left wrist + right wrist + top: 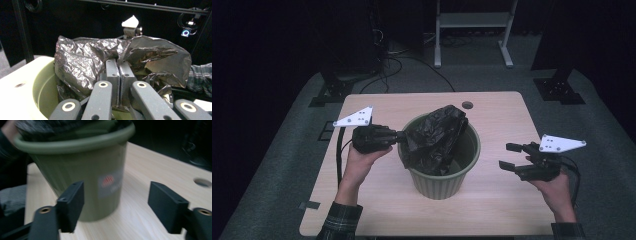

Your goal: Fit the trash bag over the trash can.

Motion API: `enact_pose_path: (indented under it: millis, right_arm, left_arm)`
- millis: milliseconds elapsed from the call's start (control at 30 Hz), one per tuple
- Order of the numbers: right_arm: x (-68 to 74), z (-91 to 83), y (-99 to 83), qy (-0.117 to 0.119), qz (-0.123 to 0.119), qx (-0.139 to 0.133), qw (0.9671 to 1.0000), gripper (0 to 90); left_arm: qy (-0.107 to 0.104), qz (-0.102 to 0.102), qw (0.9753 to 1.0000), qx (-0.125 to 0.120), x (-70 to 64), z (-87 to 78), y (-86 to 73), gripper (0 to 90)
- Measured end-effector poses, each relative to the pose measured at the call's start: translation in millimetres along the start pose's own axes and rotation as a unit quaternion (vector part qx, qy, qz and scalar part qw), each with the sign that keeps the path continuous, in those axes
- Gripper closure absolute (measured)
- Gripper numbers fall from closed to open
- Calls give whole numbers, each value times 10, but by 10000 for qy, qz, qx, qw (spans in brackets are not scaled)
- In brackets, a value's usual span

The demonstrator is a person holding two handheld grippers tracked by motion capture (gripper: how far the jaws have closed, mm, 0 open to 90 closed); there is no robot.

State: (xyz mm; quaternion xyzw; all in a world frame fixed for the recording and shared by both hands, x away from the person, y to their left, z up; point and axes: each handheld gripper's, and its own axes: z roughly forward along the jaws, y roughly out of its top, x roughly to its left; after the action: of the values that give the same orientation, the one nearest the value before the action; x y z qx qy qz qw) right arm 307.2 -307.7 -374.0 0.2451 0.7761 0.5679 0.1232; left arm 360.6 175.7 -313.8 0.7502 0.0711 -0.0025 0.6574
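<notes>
While the left gripper sits at the near-left lip of the green bin with its jaws pressed flat together on a fold of the black bag, the right gripper hangs well apart from the bin on its right side, jaws spread wide and holding nothing. In the left gripper view the two pads meet with crinkled film pinched between them, and the bag billows up and away from that pinch, bunched above the bin's pale green wall. From the high view the bag's long axis runs from the left gripper's pinch diagonally up toward the far-right rim, where its highest peak stands; most of the mouth is still crumpled inward rather than draped over the rim. The right gripper view looks along its open jaws at the outside of the bin, so the bag's loose edge lies ahead and above, across the gap. My judgement is that the next move turns on this: the right gripper is the free one and must travel leftward and upward to the far-right side of the bag, opposite the left gripper's hold, to spread the mouth over the rim on the wooden table.
</notes>
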Motion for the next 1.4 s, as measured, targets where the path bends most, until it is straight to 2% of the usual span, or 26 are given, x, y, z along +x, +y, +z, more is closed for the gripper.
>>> enact_pose_path:
  millis: [33,233,433,533,767,867,967,1033,1167,1233,1400]
  right_arm:
    - [4,15,52,129,-25,-91,9999,334]
    - [38,131,316,382,-161,-413,9983,399]
    - [122,279,599,645,-412,-500,9958,403]
    - [187,375,753,771,-566,-490,9942,396]
    - [298,558,1027,846,-870,-495,9914,374]
    - [279,626,1129,778,-946,-448,9915,367]
    - [227,693,1189,780,-921,-389,9919,367]
    - [128,849,1251,796,-835,-231,9931,369]
    - [59,1020,1265,794,-789,-67,9937,374]
    - [-9,1108,1238,821,-681,94,9943,376]
    - [-28,1180,1190,883,-609,302,9938,398]
  left_arm:
    - [6,-23,10000,16,2,3,-2,885]
    - [92,-89,9999,82,11,18,-5,886]
    - [183,-170,9997,73,33,53,31,885]
    - [181,-147,9997,45,51,87,75,885]
    - [141,-99,9998,94,74,169,197,885]
    - [128,-90,9998,79,56,167,219,885]
    - [127,-81,9999,81,43,153,229,885]
    - [113,-49,9999,59,22,133,248,886]
    - [66,13,10000,20,-12,113,292,886]
    - [64,74,9999,-40,-37,90,357,886]
    - [47,101,9998,-156,-22,94,440,886]
